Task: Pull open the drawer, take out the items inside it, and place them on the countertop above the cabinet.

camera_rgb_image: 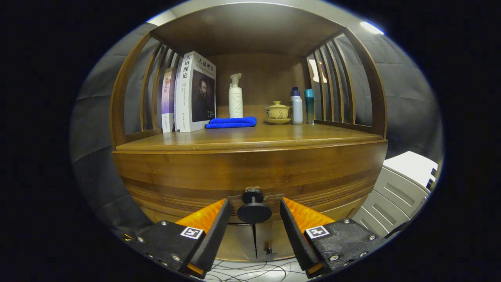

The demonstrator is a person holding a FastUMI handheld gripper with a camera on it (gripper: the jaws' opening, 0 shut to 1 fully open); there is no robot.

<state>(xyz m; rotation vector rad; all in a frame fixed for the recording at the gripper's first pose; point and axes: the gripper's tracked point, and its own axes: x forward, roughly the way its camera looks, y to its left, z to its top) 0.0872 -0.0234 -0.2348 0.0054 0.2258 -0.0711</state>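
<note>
Straddling the drawer knob point(254, 207), gripper point(254, 209) fingers spread.

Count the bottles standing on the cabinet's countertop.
3. A white pump bottle stands behind the blue cloth; a white bottle and a teal one stand right of the lidded cup. None looks hidden.

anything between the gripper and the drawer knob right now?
Nothing visible. The gripper is open, and the black drawer knob sits in the gap between its fingers, touching neither. The drawer front behind it is shut.
</note>
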